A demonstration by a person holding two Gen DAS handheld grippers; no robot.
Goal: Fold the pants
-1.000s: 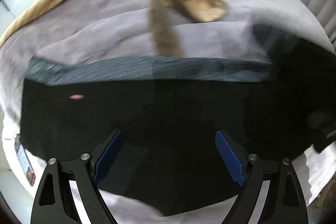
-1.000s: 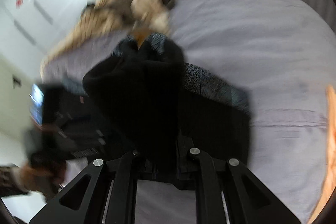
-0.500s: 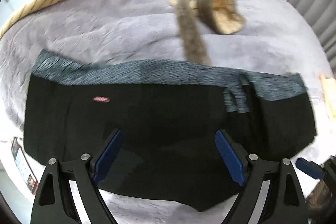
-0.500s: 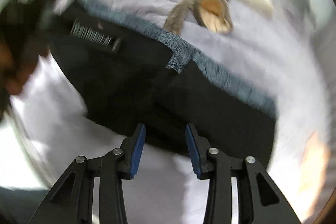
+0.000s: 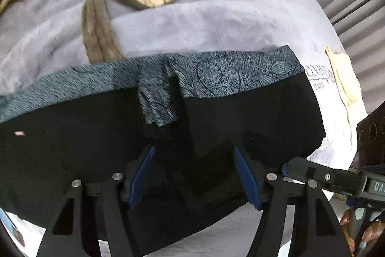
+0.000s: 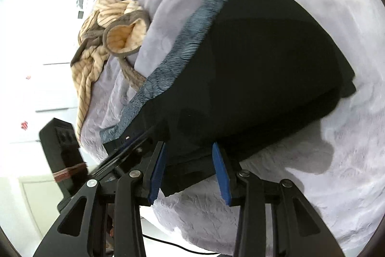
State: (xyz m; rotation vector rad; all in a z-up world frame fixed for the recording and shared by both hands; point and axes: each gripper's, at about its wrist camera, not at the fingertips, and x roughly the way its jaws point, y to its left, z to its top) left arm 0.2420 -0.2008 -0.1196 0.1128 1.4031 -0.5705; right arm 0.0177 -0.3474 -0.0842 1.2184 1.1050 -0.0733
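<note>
Since dropped, pants [image 5: 96, 136] flat (jaws apart)

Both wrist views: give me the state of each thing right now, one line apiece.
black pants: lying folded on the bed, patterned waistband away from the jaws.
left gripper: jaws closing, pants fabric between them.
right gripper: open over the pants' near edge.
striped robe: crumpled, apart from the pants.
bedspread: spread, wrinkled.

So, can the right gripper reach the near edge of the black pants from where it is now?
Probably yes. The right gripper is open, and the near edge of the black pants already lies between its fingers on the lavender blanket. Nothing blocks it; the left gripper stays beside it.
</note>
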